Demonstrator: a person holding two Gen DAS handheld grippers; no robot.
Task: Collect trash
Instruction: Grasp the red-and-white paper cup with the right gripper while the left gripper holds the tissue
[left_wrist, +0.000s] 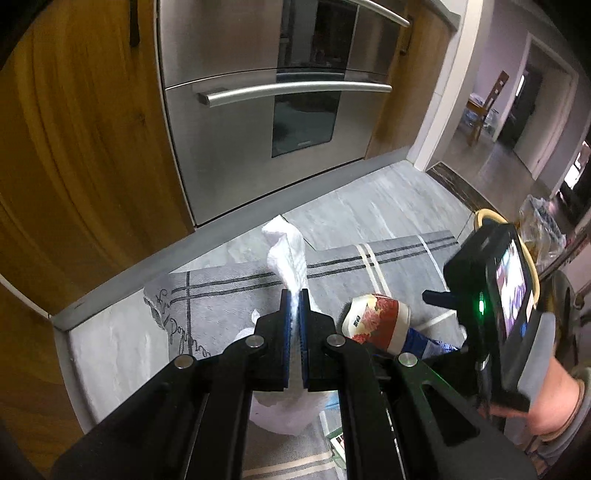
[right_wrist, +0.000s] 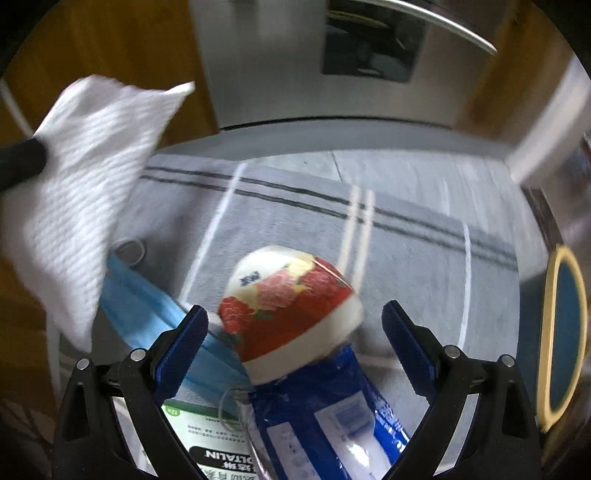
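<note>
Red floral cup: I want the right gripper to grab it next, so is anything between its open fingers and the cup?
Nothing visible. The red floral cup lies between the open right gripper fingers, resting on the blue packet.

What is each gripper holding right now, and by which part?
The left gripper pinches the white paper towel across its bunched middle. The right gripper is open, holding nothing, jaws either side of the red floral cup.

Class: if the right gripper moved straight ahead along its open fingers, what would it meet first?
Most likely the red floral paper cup, lying between the open fingers of the right gripper; the blue wrapper lies beneath, depth unclear.
</note>
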